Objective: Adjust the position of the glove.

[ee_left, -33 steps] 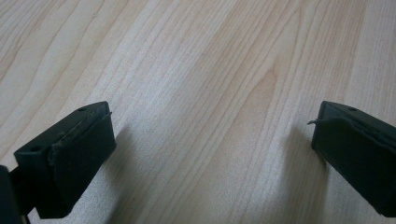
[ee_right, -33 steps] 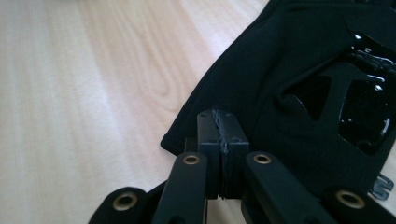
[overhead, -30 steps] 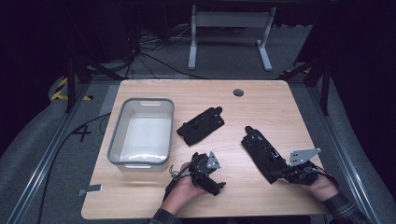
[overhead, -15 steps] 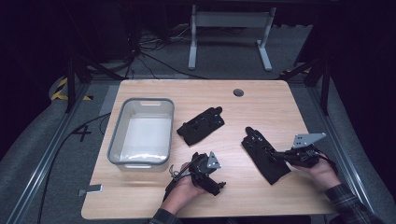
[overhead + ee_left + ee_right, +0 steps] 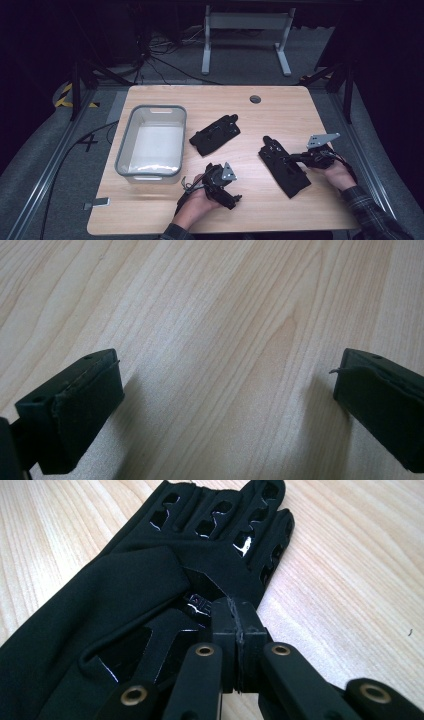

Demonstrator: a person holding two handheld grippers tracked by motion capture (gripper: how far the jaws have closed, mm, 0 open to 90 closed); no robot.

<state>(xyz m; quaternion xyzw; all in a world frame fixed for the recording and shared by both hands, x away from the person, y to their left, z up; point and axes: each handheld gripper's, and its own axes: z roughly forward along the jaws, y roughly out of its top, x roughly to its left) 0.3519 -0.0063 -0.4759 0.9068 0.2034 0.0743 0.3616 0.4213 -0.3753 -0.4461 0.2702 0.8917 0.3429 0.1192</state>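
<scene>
Two black gloves lie flat on the wooden table (image 5: 280, 105). One glove (image 5: 215, 134) is near the middle. The other glove (image 5: 282, 170) is to the right, its fingers toward the far side. My right gripper (image 5: 291, 159) comes in from the right with its jaws pressed together. Its tips sit over the back of that glove (image 5: 125, 595) in the right gripper view (image 5: 236, 615), and I see no fabric pinched between them. My left gripper (image 5: 234, 198) rests near the front edge, open, with bare wood between its fingers (image 5: 80, 405).
A grey plastic bin (image 5: 120, 152) with a white floor stands at the left of the table. A round cable hole (image 5: 255, 99) sits near the far edge. A metal stand's legs (image 5: 245, 22) rise behind the table.
My right gripper has moved toward the far side along the right glove, and its tips now sit over the glove. The left gripper and both gloves have stayed in place.
</scene>
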